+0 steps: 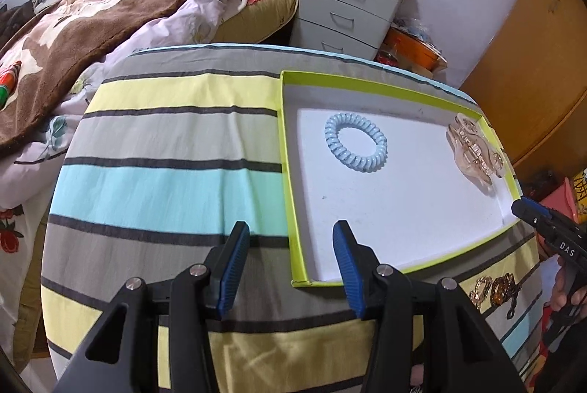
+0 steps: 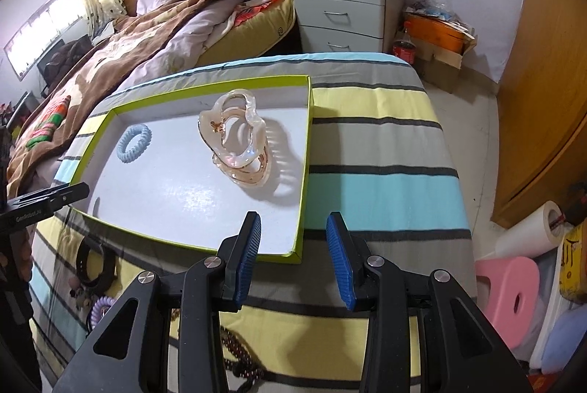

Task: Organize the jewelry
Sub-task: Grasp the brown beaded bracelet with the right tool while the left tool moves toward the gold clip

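Two things sit in the tray (image 2: 307, 136) so far: the blue coil hair tie (image 1: 356, 142) toward its far left part and the clear peach claw clip (image 2: 234, 139) by the right wall. Plenty of bare white floor between them and the near rim, so I've got room to move in there. My left gripper (image 1: 290, 268) hangs over the tray's near-left corner, jaws released, nothing between the pads. My right gripper (image 2: 293, 259) is over the near-right corner, jaws also released and empty.

Outside the tray it's just striped cloth (image 1: 165, 154) out to the table edges, wide open on both sides.

From the left wrist cam I get some gold and amber pieces (image 1: 495, 290) lying in front of the tray's near rim, toward the right. The right wrist cam shows different stuff there: a dark band (image 2: 91, 268), a purple coil tie (image 2: 99, 306) and dark beads (image 2: 238, 356), all in front of the tray, partly hidden by my gripper's body.

Beyond the tray there's a bed (image 2: 146, 37) with a brown blanket and a white drawer unit (image 2: 348, 4). A pink stool (image 2: 513, 301) stands on the floor off to the right.
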Tool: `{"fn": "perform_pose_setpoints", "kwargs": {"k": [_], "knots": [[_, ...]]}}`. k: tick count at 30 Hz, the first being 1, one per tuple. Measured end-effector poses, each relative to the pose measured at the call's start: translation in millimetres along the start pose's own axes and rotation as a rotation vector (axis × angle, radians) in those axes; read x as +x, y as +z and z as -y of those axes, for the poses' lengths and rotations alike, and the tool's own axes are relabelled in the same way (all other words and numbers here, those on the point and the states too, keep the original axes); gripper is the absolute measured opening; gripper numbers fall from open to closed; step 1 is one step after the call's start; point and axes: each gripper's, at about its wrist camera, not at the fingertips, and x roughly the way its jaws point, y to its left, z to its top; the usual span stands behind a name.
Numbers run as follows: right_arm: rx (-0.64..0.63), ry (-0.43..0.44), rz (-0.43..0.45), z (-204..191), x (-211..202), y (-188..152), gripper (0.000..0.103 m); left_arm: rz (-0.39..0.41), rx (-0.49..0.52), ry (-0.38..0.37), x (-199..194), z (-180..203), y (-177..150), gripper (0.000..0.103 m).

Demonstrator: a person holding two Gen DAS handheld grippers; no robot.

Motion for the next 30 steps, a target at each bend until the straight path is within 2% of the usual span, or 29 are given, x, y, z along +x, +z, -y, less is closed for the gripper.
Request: {"fn": "perform_pose_setpoints", "kwargs": {"k": [4, 6, 9, 12, 14, 17, 24, 30], "knots": [[0.018, 0.008, 0.054, 2, -15, -4, 0.038, 0.0, -0.015, 0.0, -4, -1, -3, 0.049], [0.025, 0.055, 0.106, 3, -31, -10, 0.038, 0.026, -0.015, 0.026, -12, -1, -6, 0.049], [0.003, 0.123, 0.146, 2, -47, -22, 0.038, 0.077, -0.002, 0.026, -31, -2, -14, 0.049], [-0.059, 0.187, 0.117, -5, -49, -39, 0.039, 0.116, -0.017, -0.005, -50, -3, -25, 0.05], [-0.108, 0.179, 0.093, -10, -45, -49, 0.039, 0.138, -0.018, -0.025, -60, 0, -33, 0.054], [-0.169, 0.144, 0.059, -18, -37, -64, 0.04, 0.142, -0.019, -0.064, -67, 4, -43, 0.055], [-0.168, 0.158, 0.011, -15, -19, -73, 0.04, 0.11, -0.016, -0.08, -69, 13, -64, 0.056], [-0.179, 0.16, 0.007, -20, -17, -78, 0.04, 0.095, -0.006, -0.086, -69, 20, -80, 0.056]]}}
